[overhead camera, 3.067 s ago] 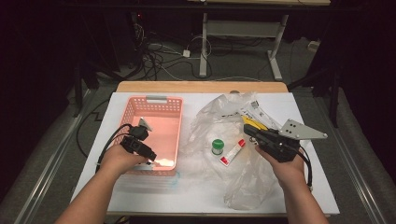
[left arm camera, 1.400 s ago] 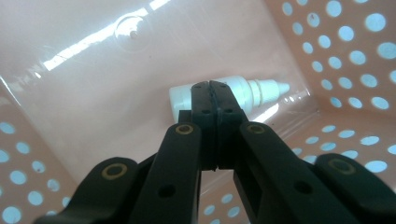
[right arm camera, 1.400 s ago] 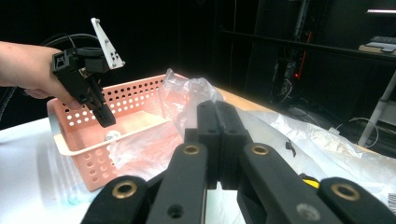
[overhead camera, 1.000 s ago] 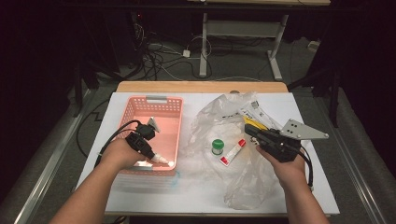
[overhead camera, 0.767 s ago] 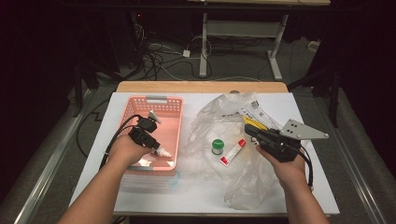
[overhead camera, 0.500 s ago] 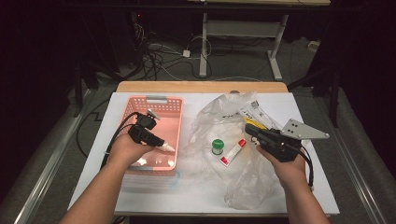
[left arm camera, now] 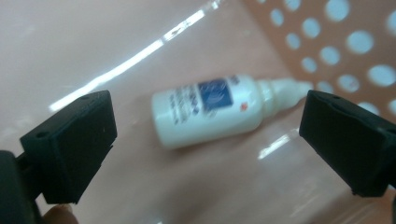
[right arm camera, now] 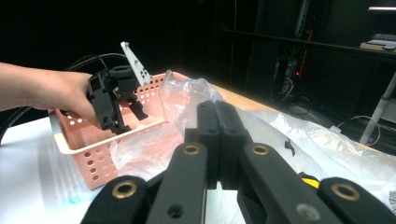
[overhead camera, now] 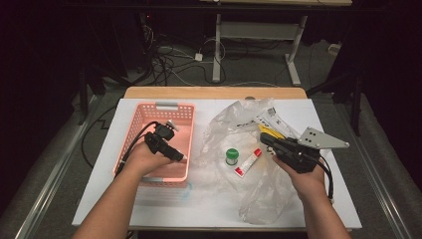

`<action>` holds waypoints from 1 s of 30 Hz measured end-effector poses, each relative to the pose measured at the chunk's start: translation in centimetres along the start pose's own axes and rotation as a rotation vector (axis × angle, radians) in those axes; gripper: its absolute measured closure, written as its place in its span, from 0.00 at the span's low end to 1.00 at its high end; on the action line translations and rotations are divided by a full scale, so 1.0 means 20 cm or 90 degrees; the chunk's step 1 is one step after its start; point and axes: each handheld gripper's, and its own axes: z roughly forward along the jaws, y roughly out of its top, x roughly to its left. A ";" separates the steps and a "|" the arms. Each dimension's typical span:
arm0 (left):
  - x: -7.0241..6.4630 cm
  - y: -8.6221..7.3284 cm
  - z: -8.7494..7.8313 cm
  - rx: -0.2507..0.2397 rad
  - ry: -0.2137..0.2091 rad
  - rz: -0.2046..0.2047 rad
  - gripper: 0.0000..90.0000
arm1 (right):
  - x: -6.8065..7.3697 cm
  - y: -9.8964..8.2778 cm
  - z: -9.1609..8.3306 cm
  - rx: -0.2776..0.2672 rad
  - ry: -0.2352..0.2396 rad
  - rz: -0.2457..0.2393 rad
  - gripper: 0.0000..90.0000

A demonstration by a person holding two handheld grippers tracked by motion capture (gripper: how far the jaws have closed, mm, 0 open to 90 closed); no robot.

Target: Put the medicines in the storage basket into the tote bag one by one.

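Left gripper (overhead camera: 180,156) hangs in the pink basket (overhead camera: 142,119), jaws just spread wide, and the white dropper bottle (left arm camera: 219,109) now lies loose on the basket floor between them. Across the table, right gripper (overhead camera: 264,139) stays pinched shut over the clear plastic bag (overhead camera: 259,194).

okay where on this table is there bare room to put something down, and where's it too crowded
Bare patches: the white table left of the pink basket, and the near strip between the two forearms. Inside the basket, the floor beyond the small white bottle is free too. Crowded: the right half, where the crumpled plastic bag spreads around the green-capped jar and red-and-white tube.
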 end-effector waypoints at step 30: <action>0.01 0.06 0.04 -0.009 0.051 0.029 0.17 | 0.00 0.00 0.01 0.003 0.002 0.002 1.00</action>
